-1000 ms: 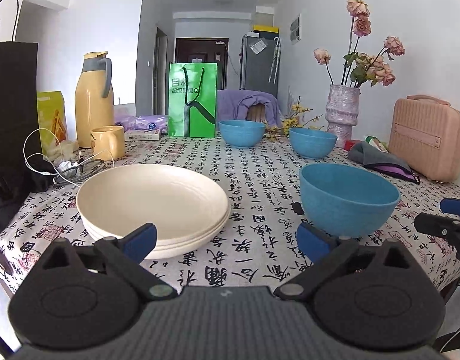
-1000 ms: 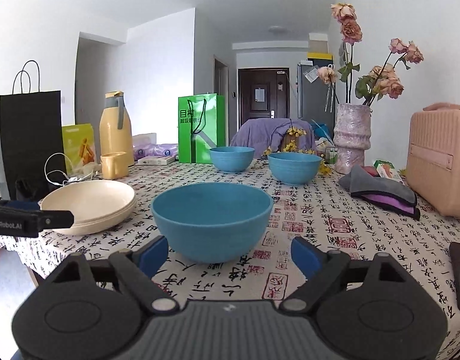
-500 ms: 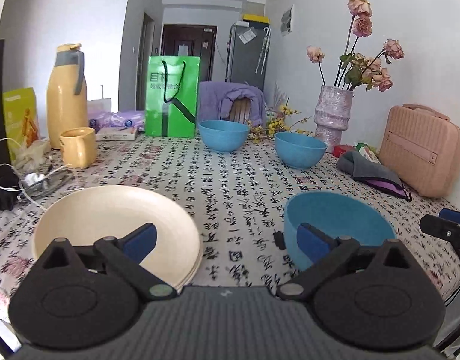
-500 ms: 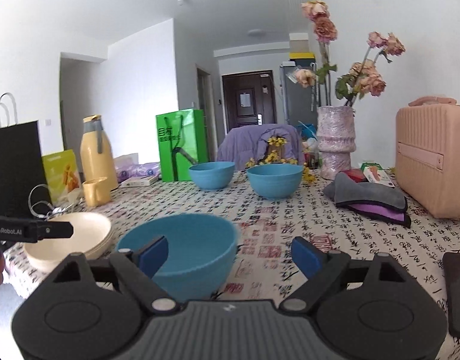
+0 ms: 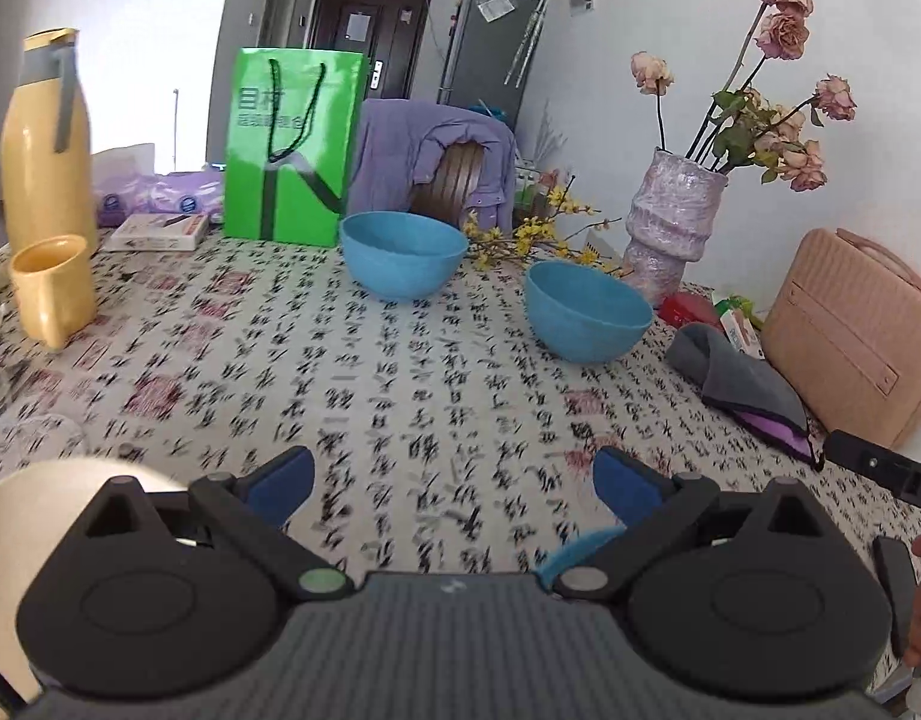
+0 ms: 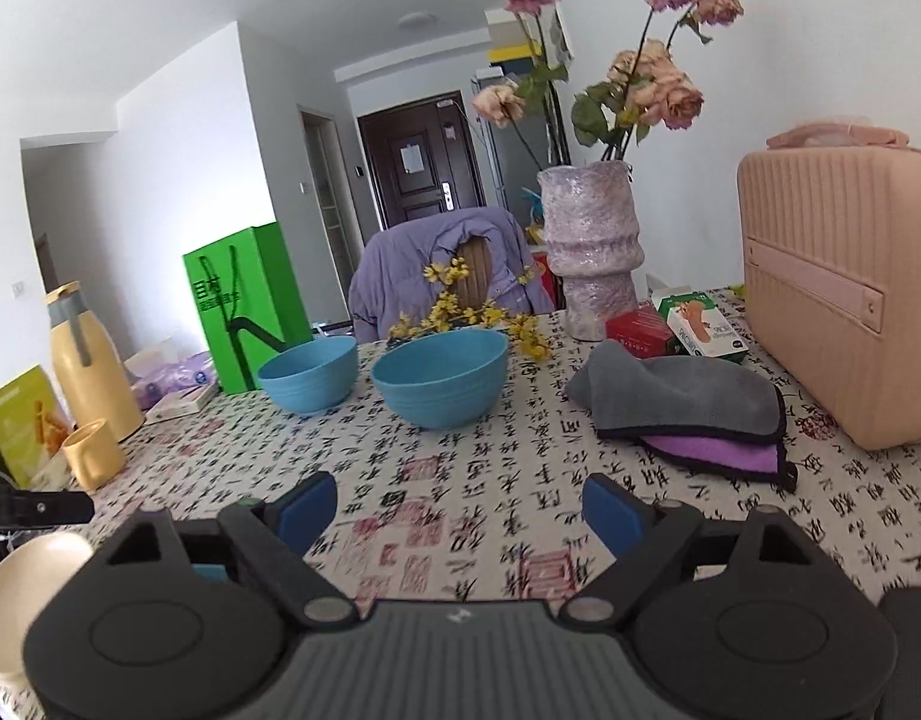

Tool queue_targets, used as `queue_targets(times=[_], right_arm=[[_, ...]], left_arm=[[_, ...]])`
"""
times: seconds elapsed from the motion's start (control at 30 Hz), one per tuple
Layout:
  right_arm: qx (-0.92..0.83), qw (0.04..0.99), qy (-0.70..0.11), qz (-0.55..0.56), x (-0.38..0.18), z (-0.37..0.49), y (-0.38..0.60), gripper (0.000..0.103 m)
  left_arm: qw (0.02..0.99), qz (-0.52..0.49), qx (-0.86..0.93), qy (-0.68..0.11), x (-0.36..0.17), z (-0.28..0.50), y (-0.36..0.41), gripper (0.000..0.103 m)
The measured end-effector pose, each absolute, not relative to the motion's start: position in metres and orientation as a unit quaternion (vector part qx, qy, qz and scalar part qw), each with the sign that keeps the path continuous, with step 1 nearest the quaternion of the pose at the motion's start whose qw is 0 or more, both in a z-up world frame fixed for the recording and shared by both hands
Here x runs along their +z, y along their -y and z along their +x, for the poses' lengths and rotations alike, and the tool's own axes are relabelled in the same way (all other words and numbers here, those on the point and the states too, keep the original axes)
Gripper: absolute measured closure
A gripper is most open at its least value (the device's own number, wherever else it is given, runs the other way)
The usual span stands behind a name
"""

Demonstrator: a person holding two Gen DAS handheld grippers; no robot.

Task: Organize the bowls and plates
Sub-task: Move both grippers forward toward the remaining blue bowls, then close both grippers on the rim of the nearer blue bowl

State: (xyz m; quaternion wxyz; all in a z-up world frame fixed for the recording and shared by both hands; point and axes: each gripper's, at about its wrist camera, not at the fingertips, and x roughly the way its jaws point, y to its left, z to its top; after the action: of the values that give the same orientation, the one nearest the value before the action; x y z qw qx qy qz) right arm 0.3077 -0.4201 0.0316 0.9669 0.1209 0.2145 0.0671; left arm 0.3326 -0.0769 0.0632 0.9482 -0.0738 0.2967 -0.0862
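Note:
Two blue bowls stand on the patterned tablecloth: a far one [image 5: 403,255] [image 6: 309,373] near the green bag and a nearer one [image 5: 586,311] [image 6: 441,378] by the vase. A third blue bowl shows only as a rim sliver [image 5: 571,552] under my left gripper [image 5: 454,483], which is open and empty. The cream plate stack [image 5: 16,516] [image 6: 25,570] lies at the near left, mostly hidden. My right gripper [image 6: 460,510] is open and empty above the cloth, well short of the nearer bowl.
A yellow jug [image 5: 40,138], yellow cup [image 5: 55,288] and green bag [image 5: 292,144] stand at the left and back. A vase of dried roses [image 6: 592,252], grey and purple cloths [image 6: 688,408] and a pink case [image 6: 844,288] stand at the right.
Both grippers have moved forward over the table. The near blue bowl and the plate stack have slid below the grippers, almost out of view. The two far bowls look closer.

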Motion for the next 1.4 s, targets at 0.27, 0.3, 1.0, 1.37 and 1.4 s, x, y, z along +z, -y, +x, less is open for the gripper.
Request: queue_targets(times=[0.27,0.3,1.0,1.37,1.4], right_arm=[[0.069,0.966,-0.222,0.115,0.044,0.382,0.437,0.015],[0.067,0.966,-0.222,0.115,0.046,0.391,0.439,0.015],[0.053,0.949,-0.281,0.135,-0.011,0.603,0.419,0.061],[0.054,0.951,-0.274,0.134,-0.021,0.603,0.411,0.09],[0.055,0.952,-0.272,0.132,-0.02,0.601,0.411,0.091]], left_arm=[[0.946,-0.074,-0.096,-0.301,0.081,0.42,0.099,0.002],[0.946,-0.072,-0.096,-0.301,0.083,0.432,0.102,0.002],[0.902,-0.087,-0.151,-0.396,0.012,0.637,0.164,0.056],[0.897,-0.091,-0.157,-0.404,0.007,0.638,0.177,0.092],[0.894,-0.094,-0.156,-0.408,0.007,0.636,0.176,0.093]])
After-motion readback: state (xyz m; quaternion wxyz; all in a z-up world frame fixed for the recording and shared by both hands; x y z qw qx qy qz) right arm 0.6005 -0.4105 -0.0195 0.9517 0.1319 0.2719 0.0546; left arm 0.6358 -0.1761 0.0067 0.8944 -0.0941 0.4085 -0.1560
